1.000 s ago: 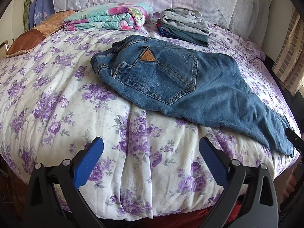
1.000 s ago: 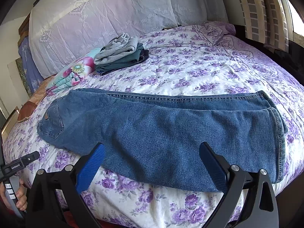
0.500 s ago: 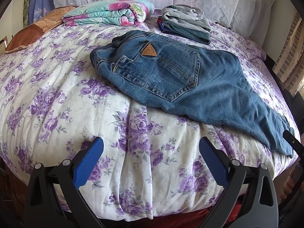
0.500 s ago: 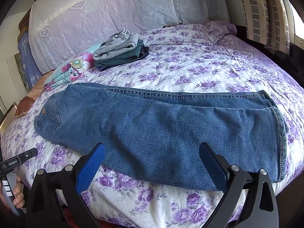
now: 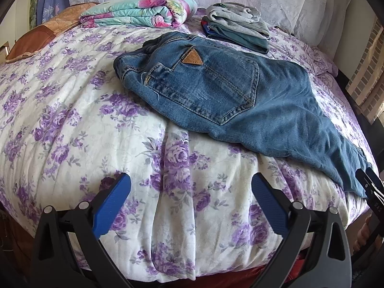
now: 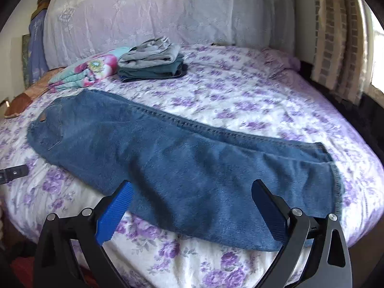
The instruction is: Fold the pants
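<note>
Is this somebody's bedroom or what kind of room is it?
Most likely a bedroom. A big bed with a purple-flowered quilt fills the view, blue jeans lie on it, and a folded blanket and curtains are nearby.

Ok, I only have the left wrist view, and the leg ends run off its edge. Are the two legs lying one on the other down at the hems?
Observer: Yes. The right wrist view shows the jeans folded lengthwise, and at the hems the under leg peeks out on the far side.
Operator: Is the right gripper holding them?
Observer: No. The right gripper points at the lower legs, its jaws wide open with nothing clamped.
Operator: Anything lying past the hems?
Observer: Only quilt shows between the hems and the bed's edge.
</note>
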Demonstrator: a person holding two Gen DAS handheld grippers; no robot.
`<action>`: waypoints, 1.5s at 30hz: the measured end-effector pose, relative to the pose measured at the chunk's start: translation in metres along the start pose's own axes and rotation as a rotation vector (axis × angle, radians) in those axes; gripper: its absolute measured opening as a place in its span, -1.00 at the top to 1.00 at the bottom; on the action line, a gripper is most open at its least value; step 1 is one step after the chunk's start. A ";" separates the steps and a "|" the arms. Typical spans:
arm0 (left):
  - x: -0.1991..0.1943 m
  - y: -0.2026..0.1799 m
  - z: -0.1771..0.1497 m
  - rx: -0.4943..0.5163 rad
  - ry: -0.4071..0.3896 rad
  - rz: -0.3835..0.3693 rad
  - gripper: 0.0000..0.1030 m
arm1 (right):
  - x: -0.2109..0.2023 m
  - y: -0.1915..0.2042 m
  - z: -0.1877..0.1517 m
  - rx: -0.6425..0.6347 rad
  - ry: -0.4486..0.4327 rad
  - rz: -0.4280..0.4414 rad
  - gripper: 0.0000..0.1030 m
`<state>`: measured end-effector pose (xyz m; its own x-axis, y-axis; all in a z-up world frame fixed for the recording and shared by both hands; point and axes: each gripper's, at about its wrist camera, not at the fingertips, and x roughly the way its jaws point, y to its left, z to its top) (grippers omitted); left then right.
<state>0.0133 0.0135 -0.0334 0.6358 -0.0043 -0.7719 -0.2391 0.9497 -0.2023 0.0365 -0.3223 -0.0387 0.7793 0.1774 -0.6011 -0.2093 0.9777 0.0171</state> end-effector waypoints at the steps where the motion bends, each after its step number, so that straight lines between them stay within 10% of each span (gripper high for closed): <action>1: 0.002 0.000 0.002 -0.001 0.002 -0.004 -0.91 | 0.001 -0.003 0.001 0.019 0.022 0.056 -0.93; 8: 0.024 0.004 0.033 -0.029 0.005 -0.067 -0.91 | -0.019 -0.062 -0.001 0.291 0.066 0.495 -0.93; 18: 0.062 0.013 0.074 -0.134 0.038 -0.154 -0.91 | 0.020 -0.076 -0.036 0.465 0.272 0.536 -0.93; 31: 0.078 0.028 0.106 -0.286 0.035 -0.250 -0.91 | 0.036 -0.118 -0.025 0.710 0.062 0.654 -0.93; 34: 0.080 0.033 0.111 -0.307 0.039 -0.285 -0.91 | 0.041 -0.127 -0.020 0.733 0.000 0.618 -0.70; 39: 0.080 0.037 0.113 -0.328 0.029 -0.316 -0.91 | 0.043 -0.139 -0.015 0.697 -0.058 0.521 0.59; 45: 0.076 0.025 0.103 -0.210 -0.013 -0.254 -0.91 | 0.049 -0.151 -0.021 0.727 -0.044 0.505 0.95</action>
<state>0.1311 0.0693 -0.0350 0.7032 -0.2276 -0.6735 -0.2174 0.8332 -0.5085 0.0936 -0.4635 -0.0877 0.7203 0.5966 -0.3539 -0.1186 0.6086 0.7846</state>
